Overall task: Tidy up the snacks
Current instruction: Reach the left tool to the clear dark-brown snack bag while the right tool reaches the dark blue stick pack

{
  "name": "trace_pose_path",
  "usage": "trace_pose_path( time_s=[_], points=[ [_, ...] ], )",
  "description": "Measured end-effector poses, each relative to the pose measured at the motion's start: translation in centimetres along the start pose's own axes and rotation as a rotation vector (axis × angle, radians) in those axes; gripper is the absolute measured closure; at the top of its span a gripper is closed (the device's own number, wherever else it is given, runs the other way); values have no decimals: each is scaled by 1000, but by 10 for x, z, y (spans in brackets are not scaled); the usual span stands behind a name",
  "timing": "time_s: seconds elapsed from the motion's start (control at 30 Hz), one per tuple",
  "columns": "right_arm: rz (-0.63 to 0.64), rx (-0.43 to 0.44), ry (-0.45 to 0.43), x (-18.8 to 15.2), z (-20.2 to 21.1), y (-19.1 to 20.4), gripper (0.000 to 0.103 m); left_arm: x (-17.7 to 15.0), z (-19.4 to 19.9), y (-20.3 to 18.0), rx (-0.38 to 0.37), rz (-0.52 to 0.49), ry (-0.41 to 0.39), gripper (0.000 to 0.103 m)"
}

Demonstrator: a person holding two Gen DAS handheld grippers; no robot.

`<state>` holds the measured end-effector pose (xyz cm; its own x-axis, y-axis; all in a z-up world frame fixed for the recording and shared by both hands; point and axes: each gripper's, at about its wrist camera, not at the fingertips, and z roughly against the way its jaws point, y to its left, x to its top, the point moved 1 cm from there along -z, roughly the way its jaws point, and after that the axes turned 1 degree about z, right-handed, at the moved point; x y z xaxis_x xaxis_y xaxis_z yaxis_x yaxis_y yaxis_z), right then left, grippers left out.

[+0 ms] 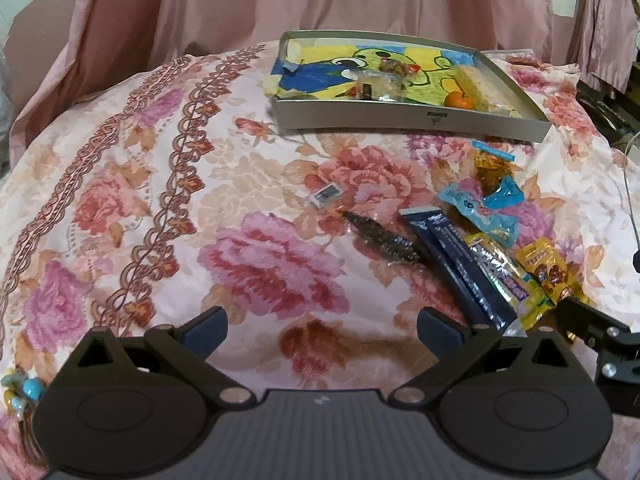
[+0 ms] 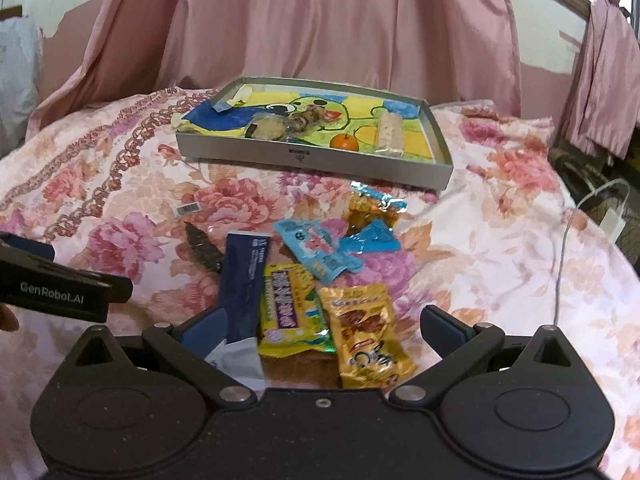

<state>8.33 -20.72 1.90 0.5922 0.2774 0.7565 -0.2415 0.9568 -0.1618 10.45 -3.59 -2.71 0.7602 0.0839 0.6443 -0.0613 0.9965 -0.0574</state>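
Left tool (image 1: 322, 330): fingers spread wide, nothing between them, held low over a bare patch of flowered bedspread (image 1: 132, 184). Judged parked clear of the work, leaving the pile to the other side. Tray (image 1: 408, 117) seen at the far edge of the bed, wall toward the camera, already holding an orange (image 1: 457, 100), a pale bar (image 1: 478, 85) and a clump of clear-wrapped sweets (image 1: 378, 82). Loose snacks lying to the right: dark flat strip (image 1: 382, 242), navy stick (image 1: 454, 258), blue pouch (image 1: 482, 210), amber wrapper (image 1: 491, 166), yellow packets near the frame edge. Small barcoded piece (image 1: 327, 195) apart from the rest. Part of the right tool intruding at lower right.

Right tool (image 2: 322, 330): fingers likewise spread, gripping nothing, poised directly over the pile. Yellow bar (image 2: 290, 312) and gold pouch (image 2: 370, 328) lying between the fingers; navy stick (image 2: 244, 276) touching or passing under the left finger, contact not certain. Judged lined up for a pick, gold pouch or yellow bar the likely target. Blue pouch (image 2: 320, 254) and amber wrapper (image 2: 370, 208) farther off, toward the tray (image 2: 320, 156). Tray floor largely free on its left half, so room remains. Packets overlapping: risk of pinching two at once. White cable (image 2: 560, 264) trailing on the bed at right, clear of the pile. Left tool's side (image 2: 56, 292) visible at left, well off the snacks.
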Motion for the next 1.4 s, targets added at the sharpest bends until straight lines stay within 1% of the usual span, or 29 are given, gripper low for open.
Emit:
trace_pose_path(
  time_s=[0.1,0.27,0.5,0.67,1.0,1.1,1.3,1.4],
  points=[
    [14,0,-6,2,-2,-3,1,9,-5,-4,-1,-12,-1,1],
    [13,31,-4,4,-8,-4,1,24,-15,-6,-13,-8,4,1],
    [34,63,1,7,-20,7,1,43,-30,-3,-20,39,19,1],
    [31,89,7,7,-29,12,1,52,-44,2,-39,82,44,1],
    [42,105,29,8,-48,23,2,59,-67,8,-63,137,93,1],
    [43,108,40,8,-55,27,3,59,-71,9,-57,156,102,1],
    [47,134,54,8,-64,36,8,60,-78,6,-47,162,124,1],
    [64,154,66,8,-68,42,12,60,-80,4,-48,162,131,1]
  ],
)
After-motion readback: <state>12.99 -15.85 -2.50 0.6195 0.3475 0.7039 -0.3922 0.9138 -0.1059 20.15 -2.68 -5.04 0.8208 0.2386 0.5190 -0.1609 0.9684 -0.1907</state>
